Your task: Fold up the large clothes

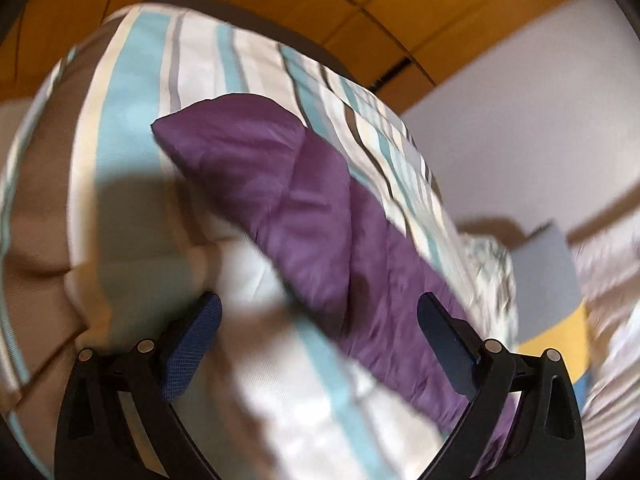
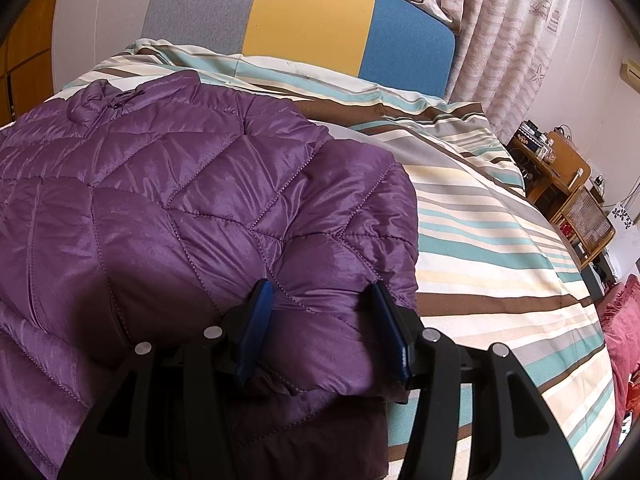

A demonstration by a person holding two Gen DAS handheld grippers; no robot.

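While the right hand-held gripper [image 2: 322, 300] points down at the bed, its two blue pads [image 2: 256, 320] press from either side on a puffed fold at the near edge of the purple quilted jacket [image 2: 168, 208], so it grips the jacket with the jaws about half apart. The jacket spreads ahead of this gripper and to its left, lying flat on the striped bedcover [image 2: 500, 240], with its bunched collar at the far left end. To the right of the gripper the bedcover lies bare in bands of cream, teal, grey and brown. Beyond the jacket stands a headboard [image 2: 308, 16] in grey, yellow and blue panels, and a pale patterned curtain [image 2: 512, 32] hangs further right. A wooden chair [image 2: 576, 200] stands well off to the right past the bed's edge.

In the left wrist view, which is blurred, the left hand-held gripper [image 1: 320, 312] has its jaws standing wide apart, with nothing pressed between the pads. A purple sleeve-like part of the jacket [image 1: 280, 200] runs ahead of it on the bedcover [image 1: 128, 120], from the far left down toward the right finger [image 1: 452, 344], which it passes just beside; whether they touch cannot be told. Wooden panelling [image 1: 360, 0] shows beyond the bed.
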